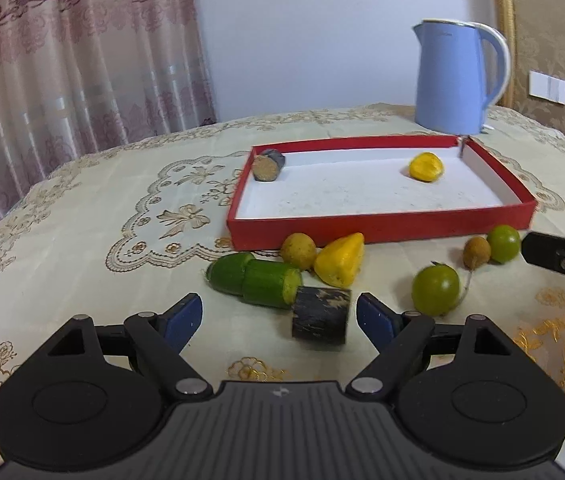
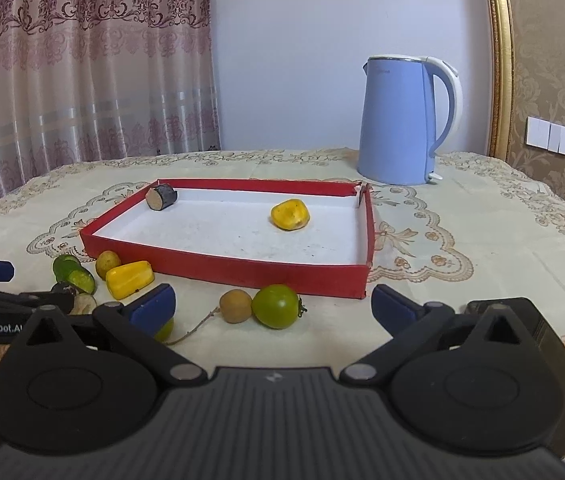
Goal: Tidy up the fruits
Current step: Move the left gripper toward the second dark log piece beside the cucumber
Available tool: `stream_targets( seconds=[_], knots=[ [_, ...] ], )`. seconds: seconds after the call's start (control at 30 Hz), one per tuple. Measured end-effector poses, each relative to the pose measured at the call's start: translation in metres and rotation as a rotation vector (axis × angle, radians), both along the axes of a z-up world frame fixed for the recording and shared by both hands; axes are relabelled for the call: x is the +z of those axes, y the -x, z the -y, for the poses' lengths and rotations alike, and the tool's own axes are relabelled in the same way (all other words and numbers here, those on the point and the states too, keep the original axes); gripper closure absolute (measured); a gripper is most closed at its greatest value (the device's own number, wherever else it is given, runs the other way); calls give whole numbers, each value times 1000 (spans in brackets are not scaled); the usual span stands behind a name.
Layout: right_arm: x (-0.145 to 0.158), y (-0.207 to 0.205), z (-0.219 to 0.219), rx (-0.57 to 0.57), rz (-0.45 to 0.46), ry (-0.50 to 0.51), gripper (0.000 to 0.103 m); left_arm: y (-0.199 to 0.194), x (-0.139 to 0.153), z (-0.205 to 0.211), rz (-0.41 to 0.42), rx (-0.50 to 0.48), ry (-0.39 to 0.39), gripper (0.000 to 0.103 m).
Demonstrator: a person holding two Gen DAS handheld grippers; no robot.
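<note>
Tablecloth [image 2: 482, 216] lies bare right of the tray [image 2: 242, 270]; both grippers, left [image 1: 278, 316] and right [image 2: 272, 306], gape empty by its near edge.

Light: soft, even daylight, bright through the curtain [image 2: 82, 72] at far left
Shadows: faint
Glare: none
Focus: sharp
Edges: fisheye bending, dark corners
</note>
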State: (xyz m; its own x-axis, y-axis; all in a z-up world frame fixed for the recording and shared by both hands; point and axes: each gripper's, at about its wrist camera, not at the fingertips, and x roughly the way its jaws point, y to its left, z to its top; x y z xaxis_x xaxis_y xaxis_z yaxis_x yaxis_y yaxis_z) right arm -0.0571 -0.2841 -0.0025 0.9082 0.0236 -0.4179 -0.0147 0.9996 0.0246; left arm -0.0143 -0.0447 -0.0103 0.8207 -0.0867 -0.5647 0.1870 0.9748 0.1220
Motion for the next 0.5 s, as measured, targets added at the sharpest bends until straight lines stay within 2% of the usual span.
stream_targets(
  seconds=[0.2, 0.5],
  knots=[
    [0, 2, 0, 1, 7, 0, 0, 5, -5, 9, -12, -21, -11, 18],
    [0, 7, 2, -12, 7, 12, 0, -10, -11, 22, -54, 48, -38, 18]
  ],
)
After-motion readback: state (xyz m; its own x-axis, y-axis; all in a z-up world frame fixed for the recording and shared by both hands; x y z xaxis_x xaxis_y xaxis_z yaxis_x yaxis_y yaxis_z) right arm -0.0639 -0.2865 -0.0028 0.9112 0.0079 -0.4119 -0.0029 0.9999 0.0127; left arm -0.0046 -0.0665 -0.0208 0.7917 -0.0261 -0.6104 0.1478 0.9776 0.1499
